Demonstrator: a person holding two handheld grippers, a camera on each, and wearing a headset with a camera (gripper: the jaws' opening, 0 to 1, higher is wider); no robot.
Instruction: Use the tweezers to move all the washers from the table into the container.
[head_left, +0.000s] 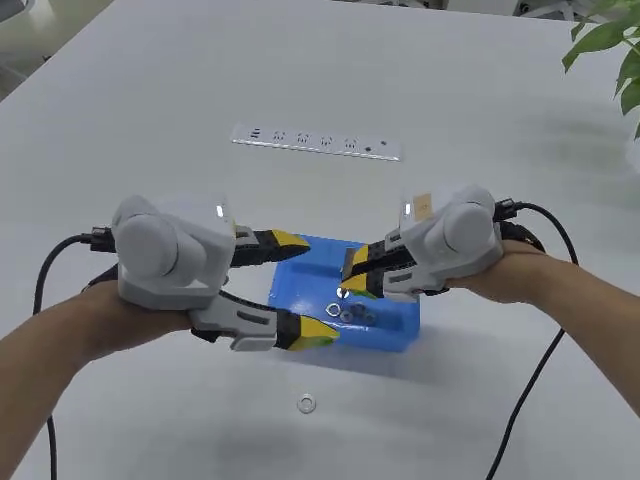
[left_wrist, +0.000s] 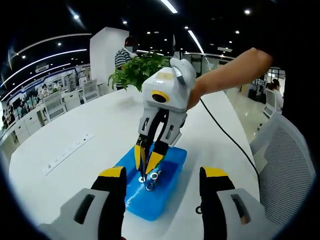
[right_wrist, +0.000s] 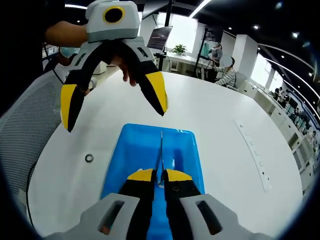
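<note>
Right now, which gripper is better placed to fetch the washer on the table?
Right: the right gripper is shut on the thin metal tweezers over the blue plastic container, near the small metal washer; the left gripper is open, empty.

Open-plan office around a broad white bench (head_left: 200, 90).
Strip lights (left_wrist: 169, 6) and spotlights line a dark ceiling; a white pillar (left_wrist: 102, 52) stands beyond a leafy plant (left_wrist: 142, 70), a grey mesh chair (left_wrist: 285, 160) beside the bench, bright windows (right_wrist: 187, 30) further off.
</note>
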